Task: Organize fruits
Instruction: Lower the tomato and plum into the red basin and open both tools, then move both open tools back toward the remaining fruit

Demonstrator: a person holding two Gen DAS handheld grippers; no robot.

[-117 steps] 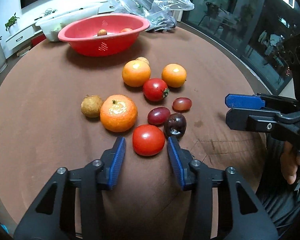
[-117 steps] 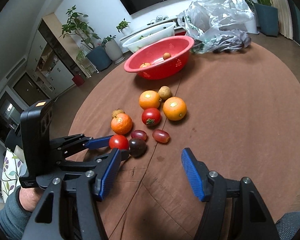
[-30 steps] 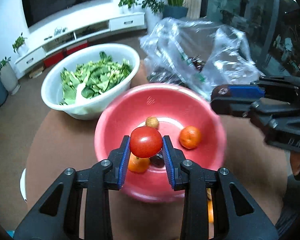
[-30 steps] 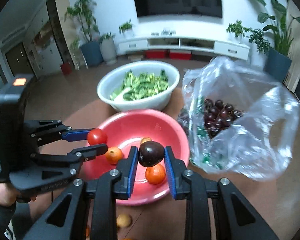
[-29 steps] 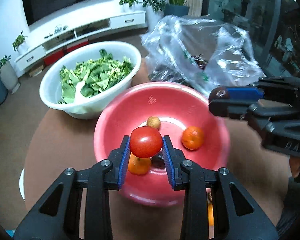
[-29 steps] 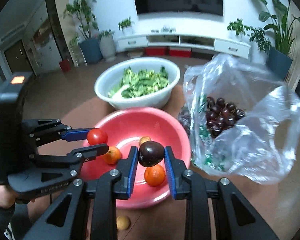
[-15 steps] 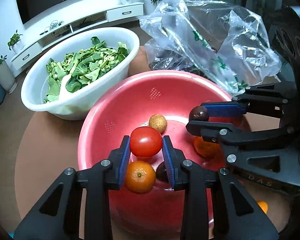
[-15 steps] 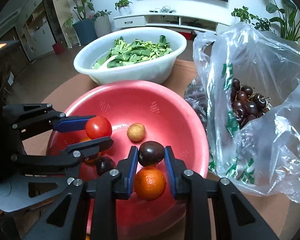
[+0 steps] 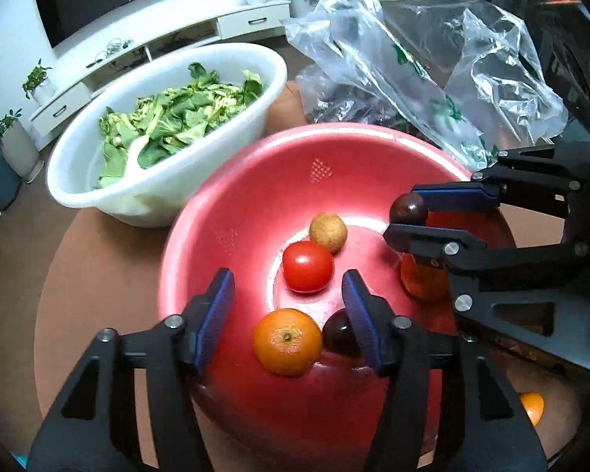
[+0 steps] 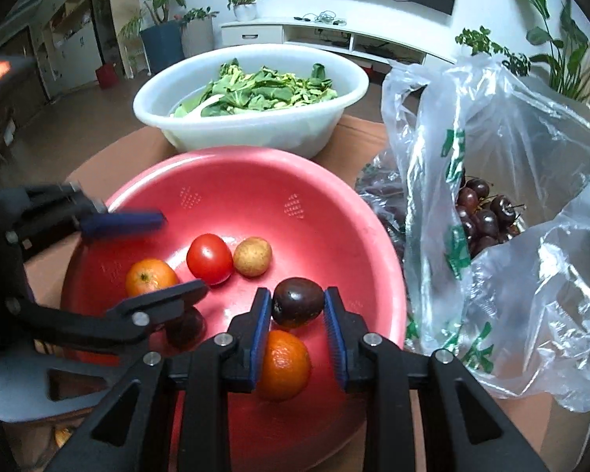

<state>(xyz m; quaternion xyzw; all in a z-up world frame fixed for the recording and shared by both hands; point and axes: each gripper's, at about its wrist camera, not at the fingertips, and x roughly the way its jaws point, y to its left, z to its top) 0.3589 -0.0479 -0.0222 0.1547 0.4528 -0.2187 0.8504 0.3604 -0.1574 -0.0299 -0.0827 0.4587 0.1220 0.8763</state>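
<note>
While both of your grippers hung over the round red plastic basin (image 9: 232, 212), the step in hand was the drop-off of two fruits.

Left gripper (image 9: 289, 316): its blue-padded jaws were spreading apart with nothing between them; you had let go.
Round red tomato (image 9: 307, 266): it lay free on the basin floor, just beside the small tan round fruit (image 9: 328, 232).
Right gripper (image 10: 298, 325): its jaws were starting to part, yet the small dark purple plum (image 10: 298, 301) was between the pads and looked barely held, above the basin floor.
Already in the basin: two oranges, one (image 10: 283, 365) below the right gripper, and another dark fruit (image 9: 339, 337).
Next move, as I judge it: you needed to finish opening the right jaws so the plum fell clear, then lift both grippers straight up past the rim.
Remaining: an orange fruit (image 9: 531, 424) showed outside the basin on the brown table (image 9: 98, 283), so more trips seemed due.
</note>
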